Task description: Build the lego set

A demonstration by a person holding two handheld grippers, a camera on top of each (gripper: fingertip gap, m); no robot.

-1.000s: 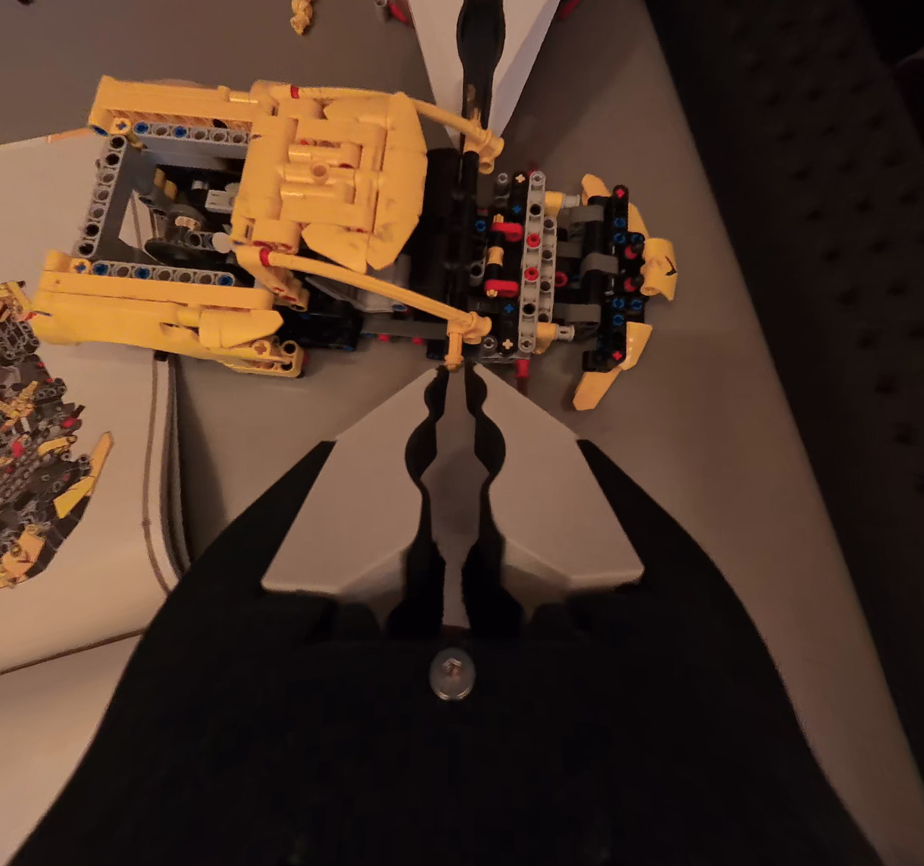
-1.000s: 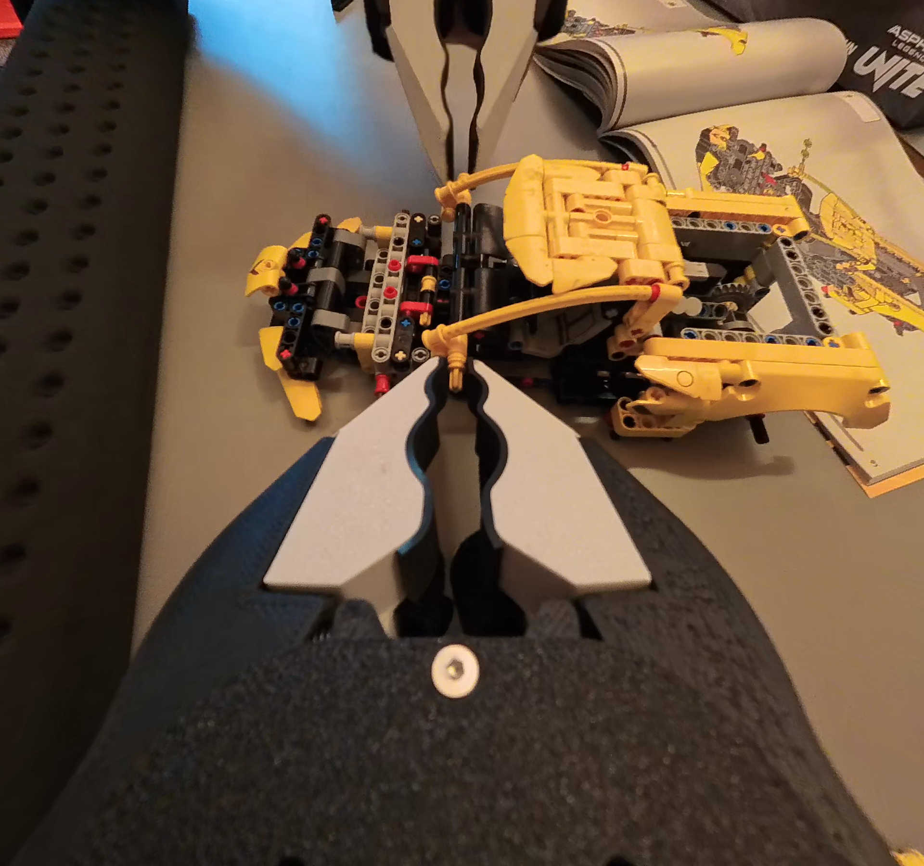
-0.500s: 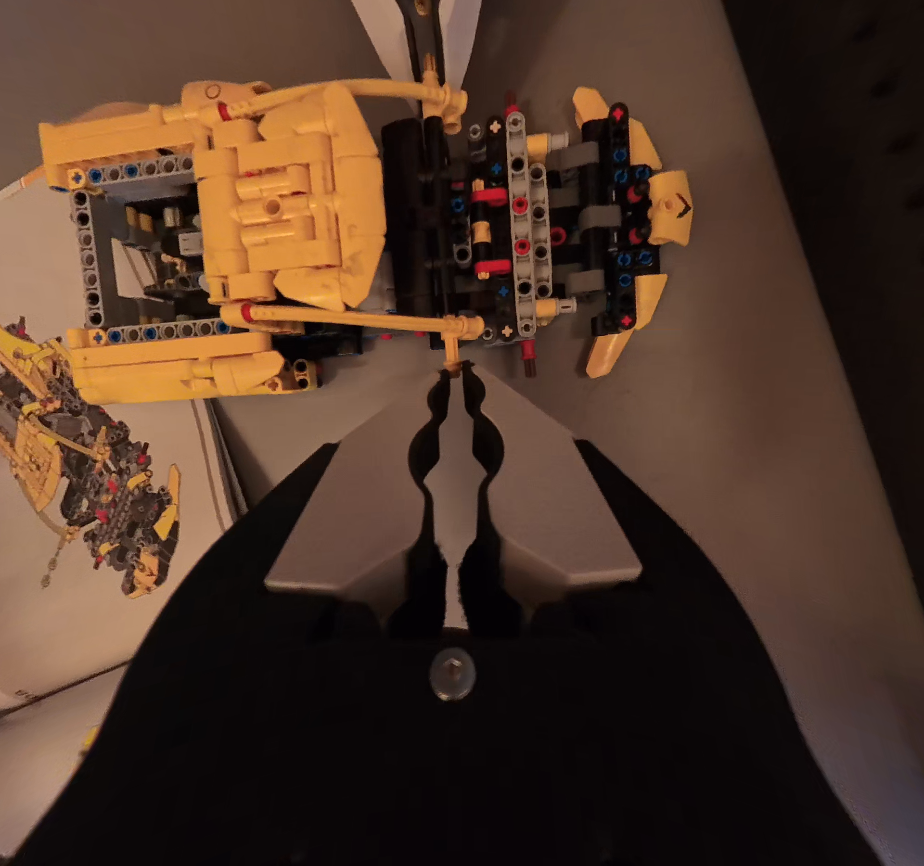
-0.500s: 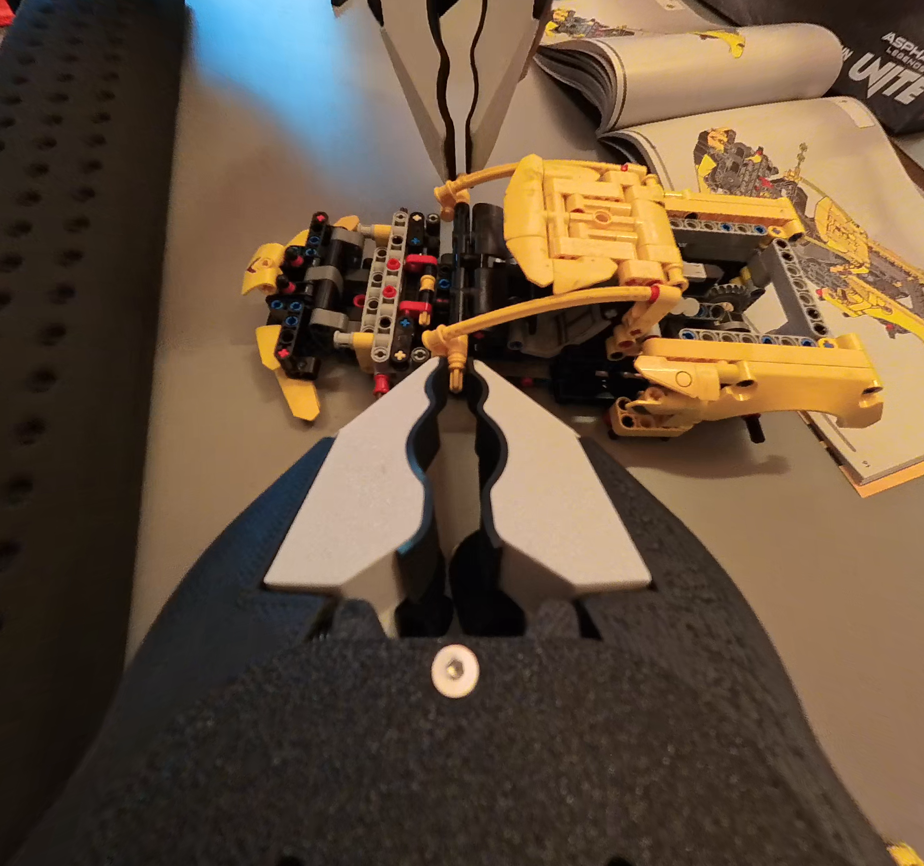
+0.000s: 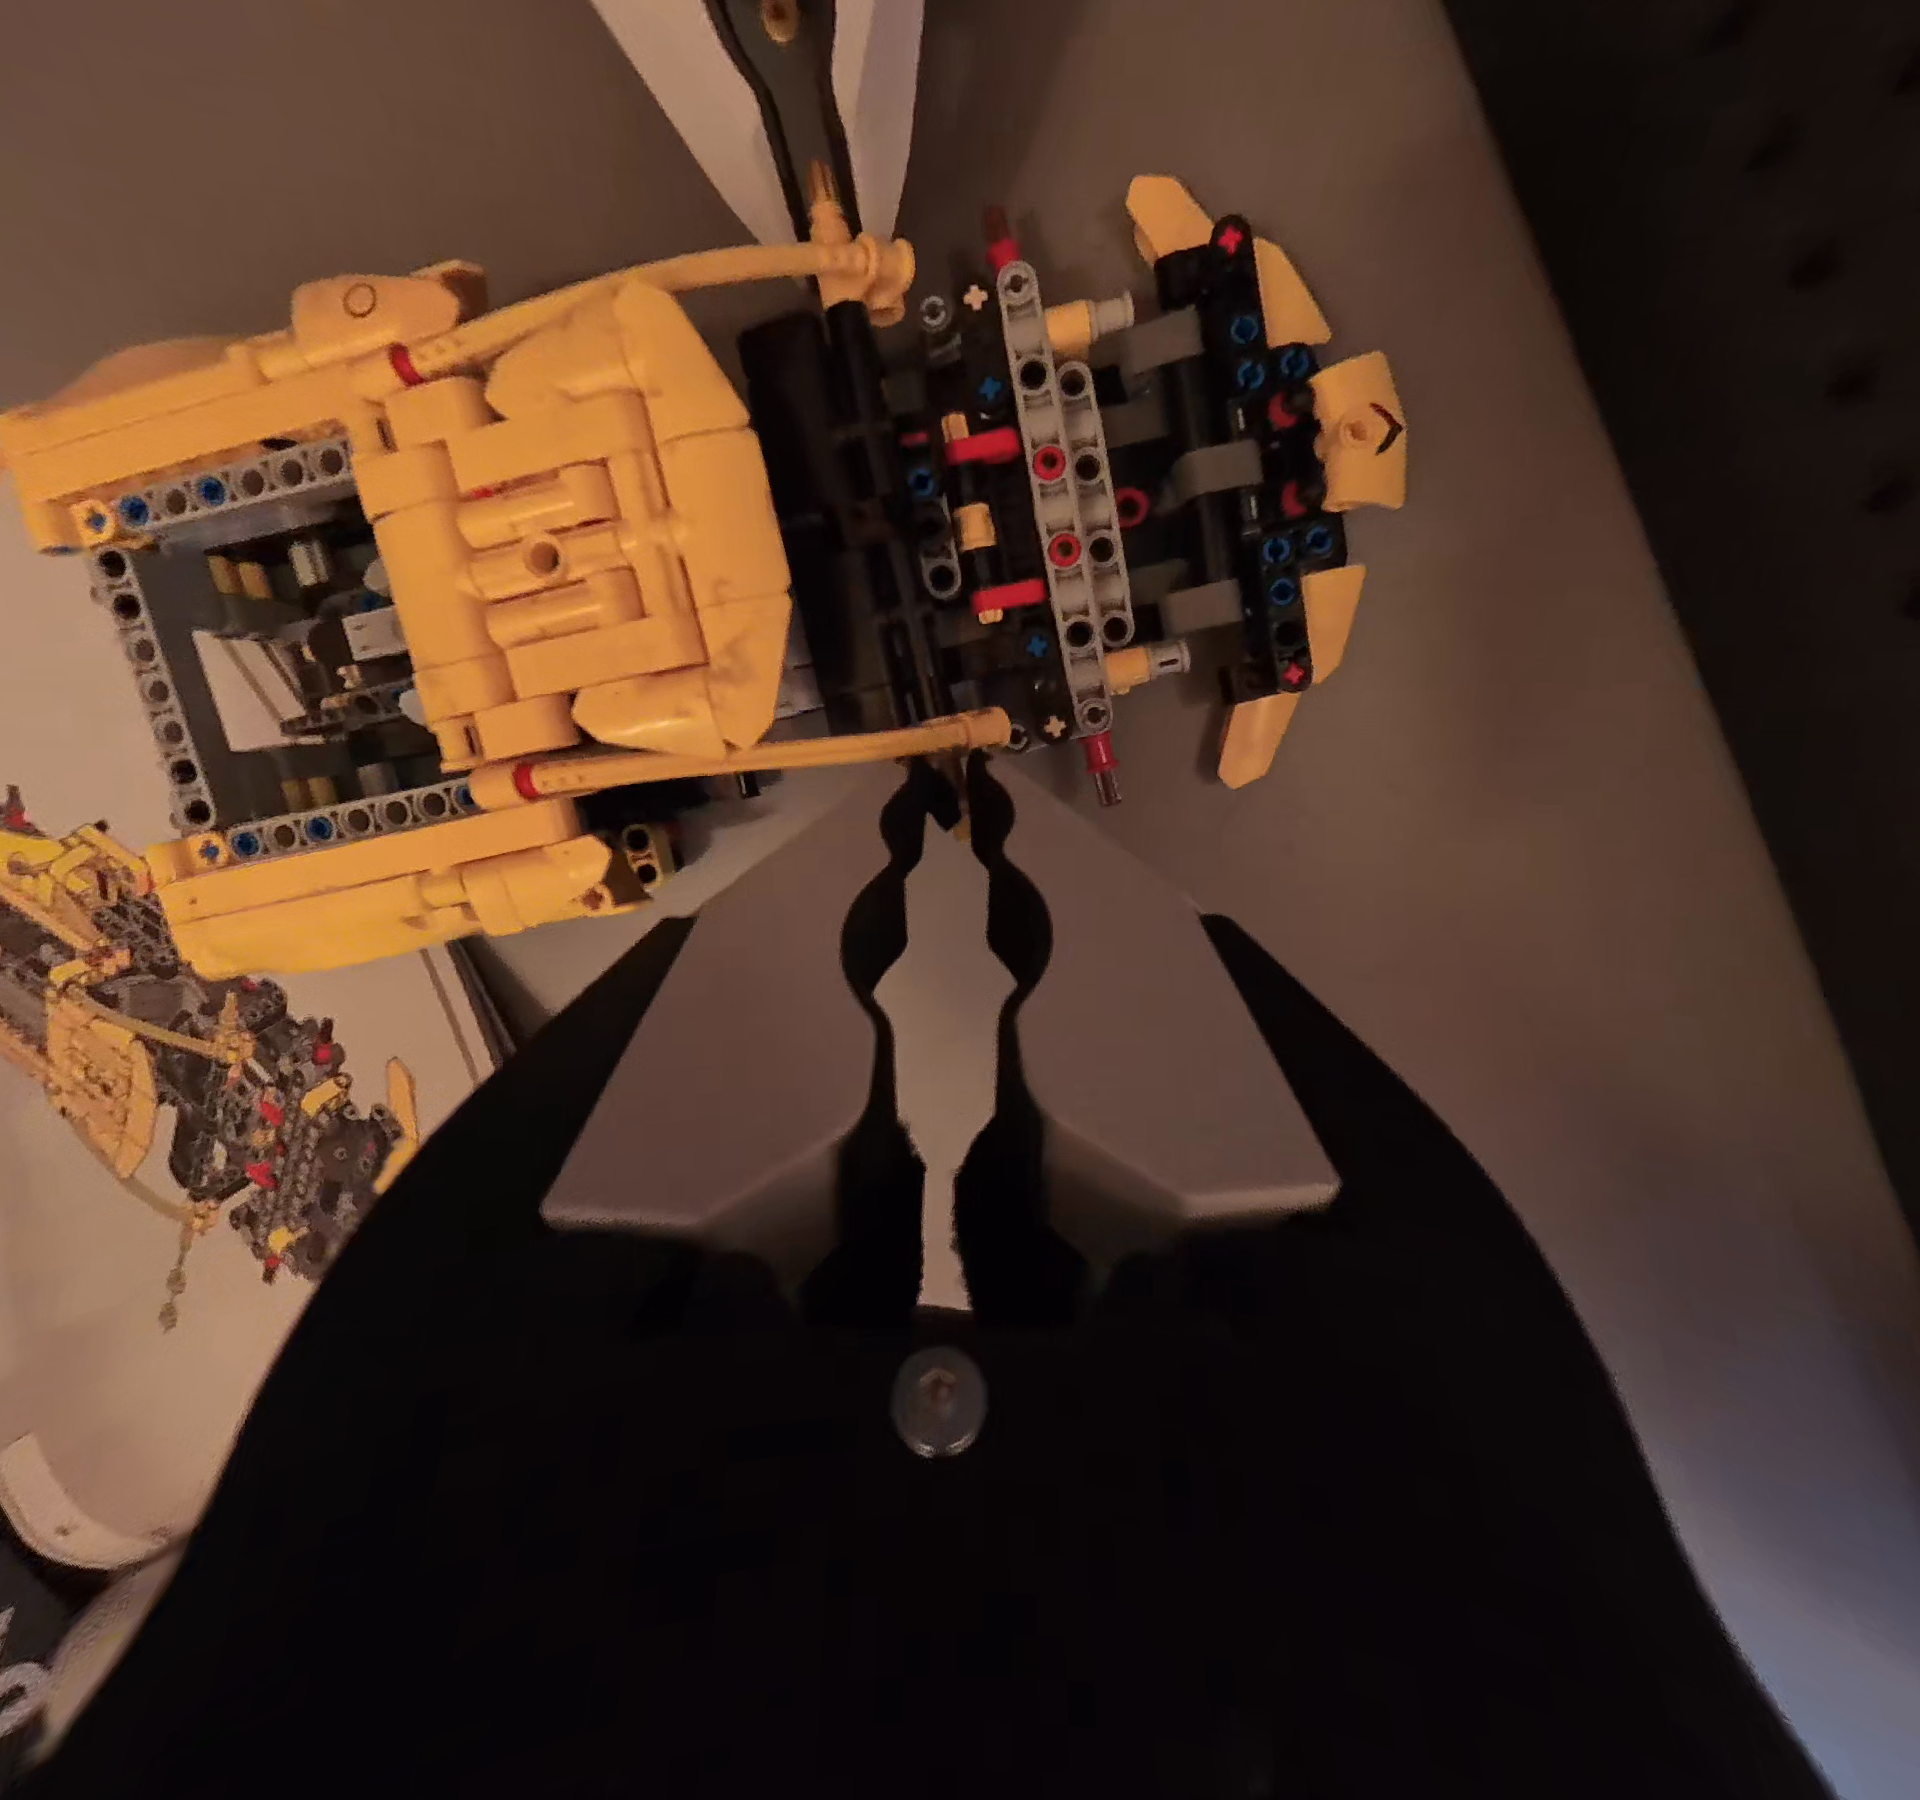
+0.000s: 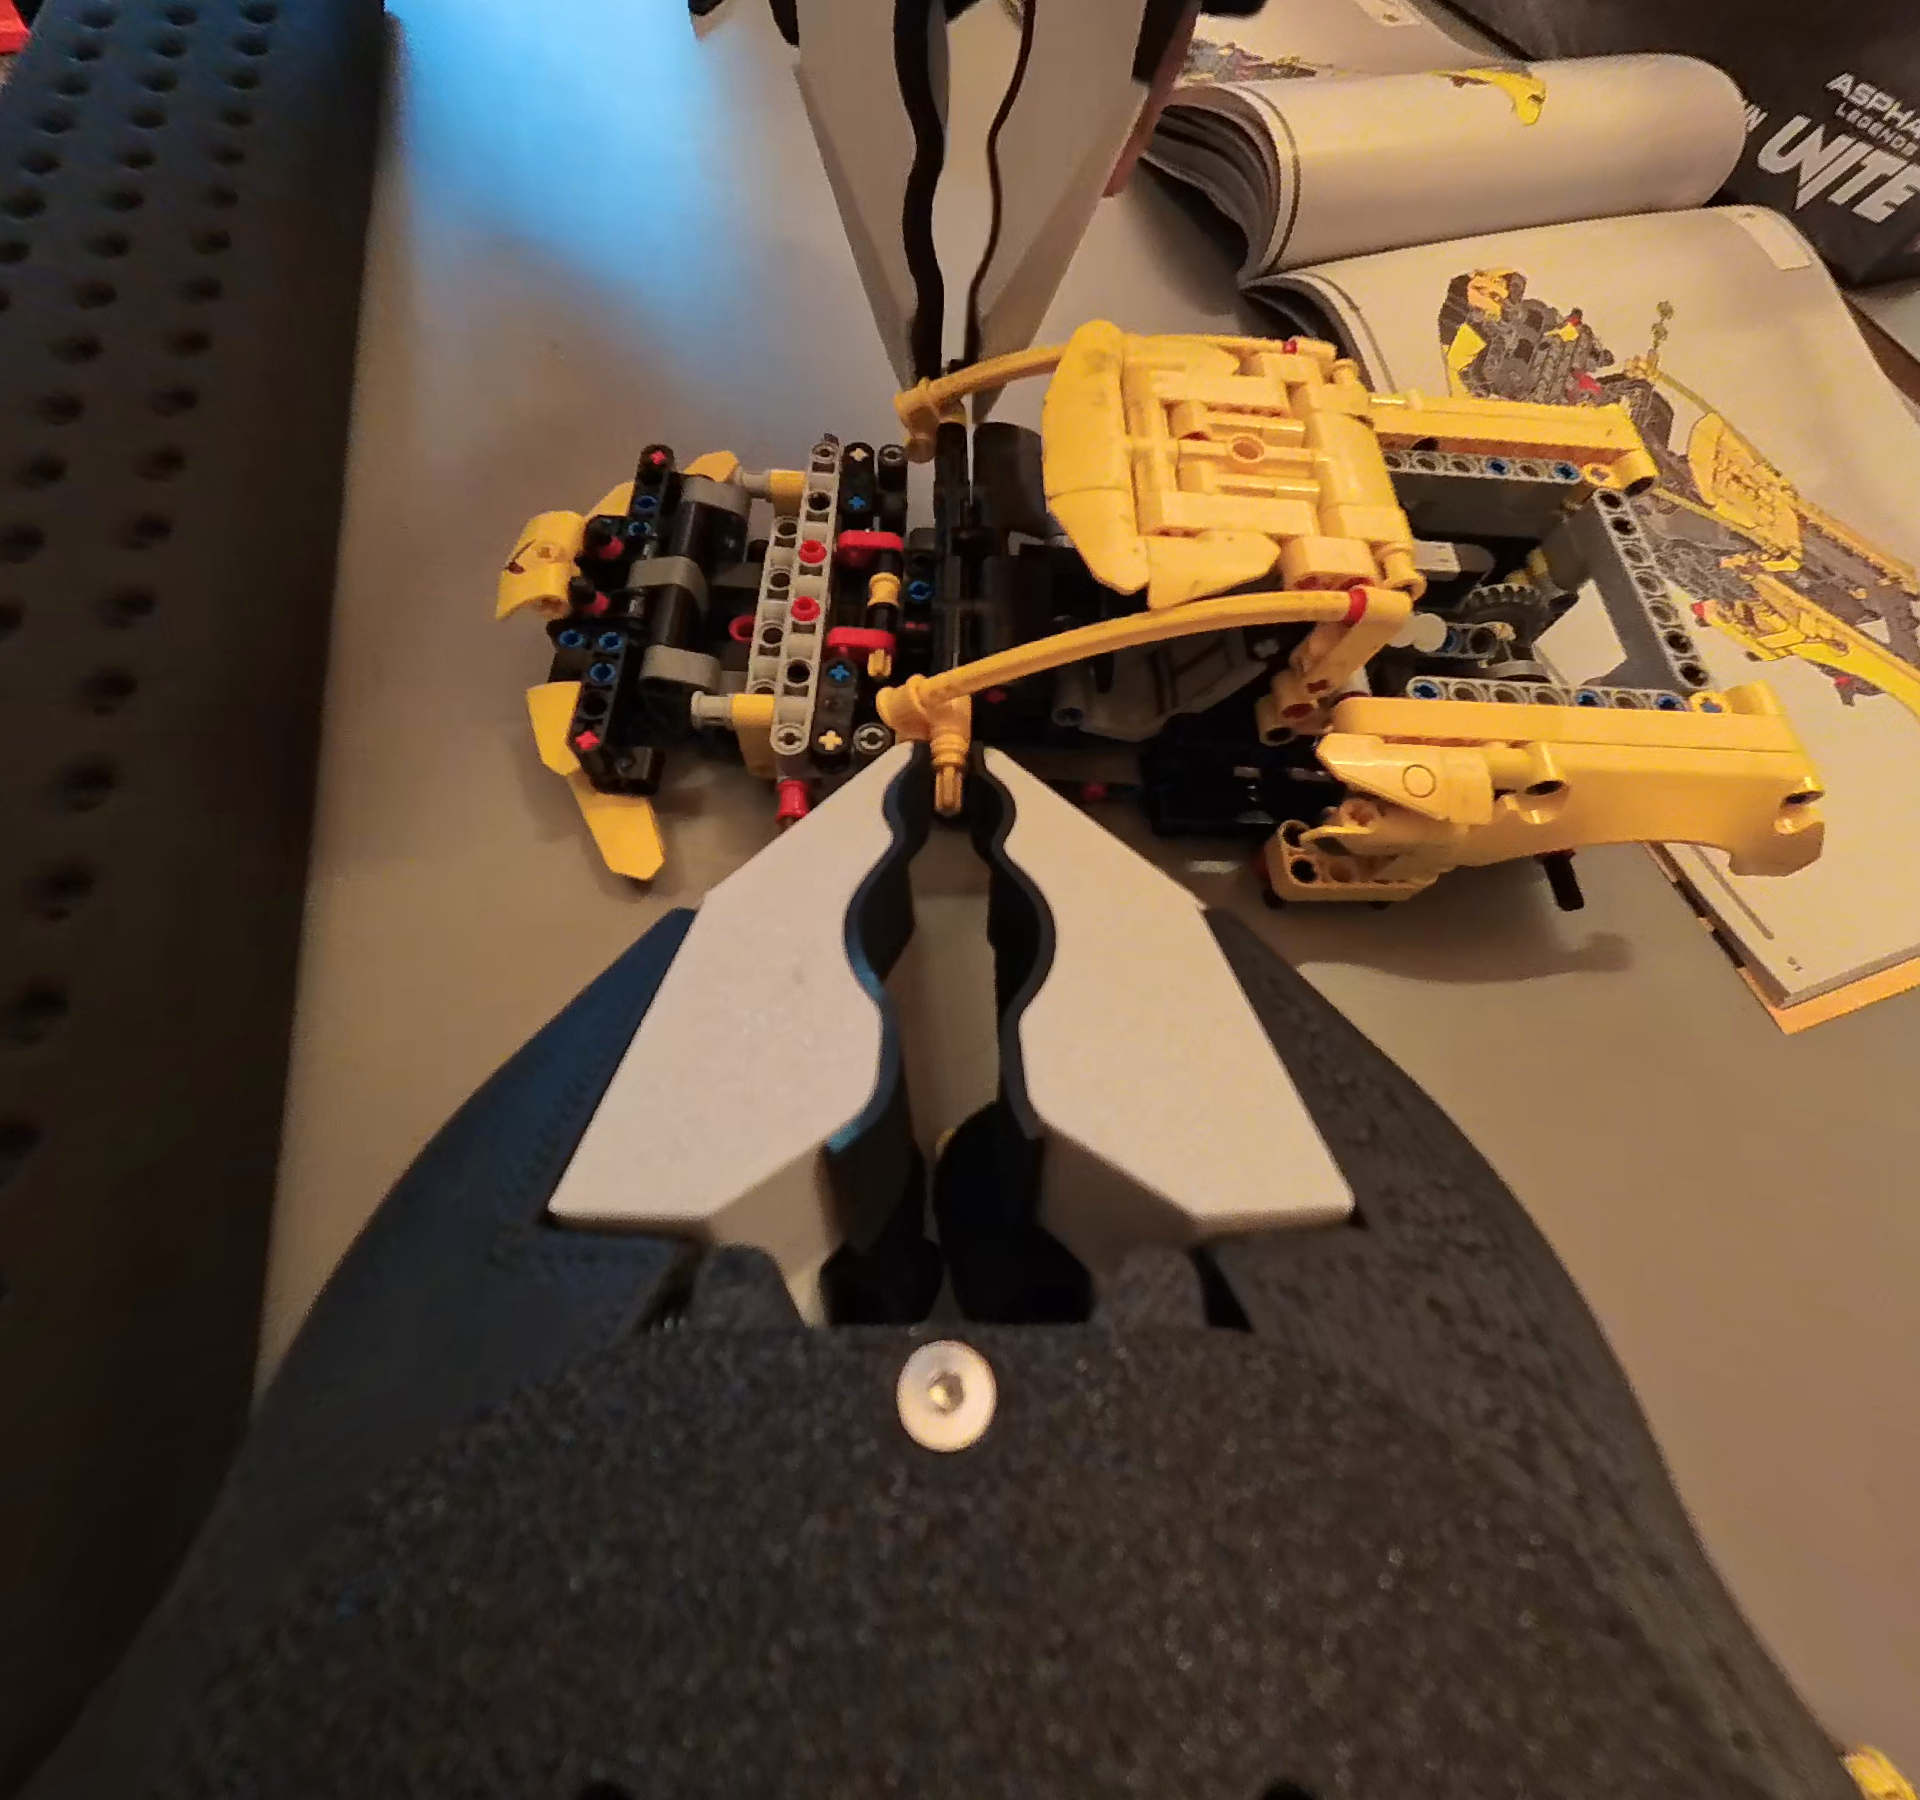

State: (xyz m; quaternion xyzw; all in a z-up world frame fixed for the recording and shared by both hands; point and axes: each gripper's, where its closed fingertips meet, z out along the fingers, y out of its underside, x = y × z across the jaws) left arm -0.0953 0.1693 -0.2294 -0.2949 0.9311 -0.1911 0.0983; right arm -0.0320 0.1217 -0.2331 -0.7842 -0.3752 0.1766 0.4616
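Both tongs pinch yellow pins either side of yellow-black lego car (image 6: 1195, 545): left tongs (image 5: 943, 794), right tongs (image 6: 948, 784).

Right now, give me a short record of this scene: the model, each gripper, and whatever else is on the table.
model: yellow and black lego car, part-built, lying on the grey table
left gripper: narrow gap, tips at the near yellow hose end, grip unclear
right gripper: tips either side of a yellow connector peg on the car's side, contact unclear
instruction booklet: open, under the car's rear
perforated black pad: beside the car's nose
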